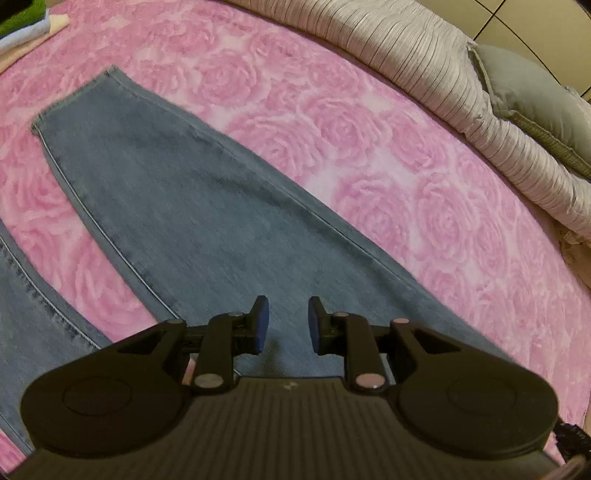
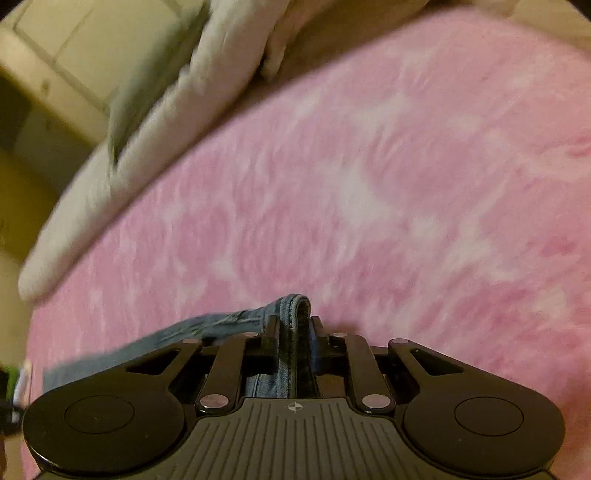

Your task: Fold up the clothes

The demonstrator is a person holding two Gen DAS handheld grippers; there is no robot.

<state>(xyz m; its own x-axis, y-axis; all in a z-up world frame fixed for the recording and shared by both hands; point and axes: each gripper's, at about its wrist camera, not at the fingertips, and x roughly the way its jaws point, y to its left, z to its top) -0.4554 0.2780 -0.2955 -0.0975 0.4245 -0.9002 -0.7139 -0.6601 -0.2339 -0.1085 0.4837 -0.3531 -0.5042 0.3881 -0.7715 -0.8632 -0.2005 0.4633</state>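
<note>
1. Jeans (image 1: 192, 206): faded blue denim with a fine diagonal weave and pale stitched seams. In the left wrist view one leg lies flat, tapering from the lower centre of the frame to a hemmed cuff at upper left; a second strip of denim crosses the lower left corner.
2. Blanket (image 1: 388, 155): plush pink pile embossed with a rose pattern, covering the surface under the jeans in both views.
3. Ribbed cushion (image 1: 424, 62): cream fabric with narrow pleated ridges, curving along the upper right edge; an olive pillow (image 1: 535, 99) rests against it.
4. Folded clothes (image 1: 26, 26), green, white and peach, sit in the upper left corner.
5. Left gripper (image 1: 286, 325): black linkage arms with blue-faced pads, pointing along the flat leg. The fingers stand apart with nothing between them; denim lies directly beneath the gap.
6. Right gripper (image 2: 293, 339): same black build, aimed across the blanket; this view is motion-blurred. The fingers are clamped on a thick seamed fold of denim (image 2: 291, 321), which rises between them at lower centre and trails off to the lower left.
</note>
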